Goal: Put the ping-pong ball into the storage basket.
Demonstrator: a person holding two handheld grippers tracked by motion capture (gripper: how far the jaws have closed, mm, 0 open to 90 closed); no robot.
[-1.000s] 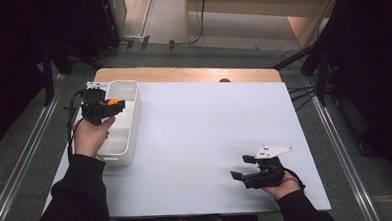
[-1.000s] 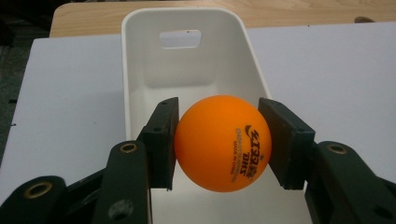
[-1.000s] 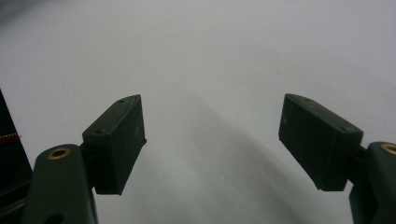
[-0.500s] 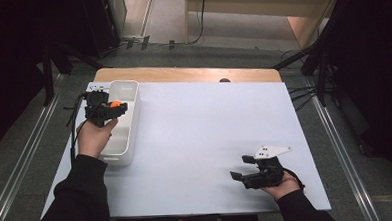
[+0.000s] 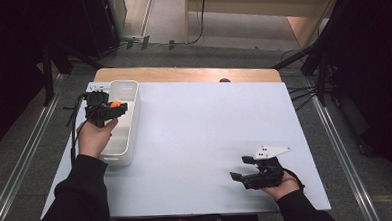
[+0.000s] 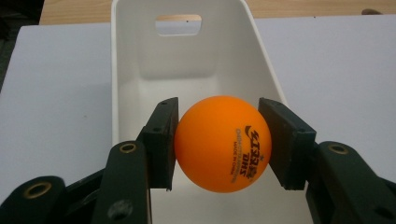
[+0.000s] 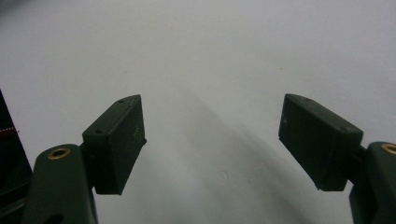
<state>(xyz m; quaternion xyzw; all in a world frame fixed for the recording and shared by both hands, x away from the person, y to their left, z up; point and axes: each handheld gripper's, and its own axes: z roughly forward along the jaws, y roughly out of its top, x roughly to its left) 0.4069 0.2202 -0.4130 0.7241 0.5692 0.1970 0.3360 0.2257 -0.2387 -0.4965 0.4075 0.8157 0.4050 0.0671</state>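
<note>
Here the left hand-held gripper [image 6: 218, 140], jaws just easing apart, brackets an orange ball [image 6: 223, 143] above the white bin's [image 6: 187, 56] rim

Ball [image 6: 222, 143] over bin [image 6: 196, 60] (table's left)

High cam overhead, faces fwd/down; tool cams close-up; bin [image 5: 126, 124] shared w/ left cam.

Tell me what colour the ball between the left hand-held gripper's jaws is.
Orange, with dark printed lettering: the ball shows best in the left gripper view, above the white bin.
</note>
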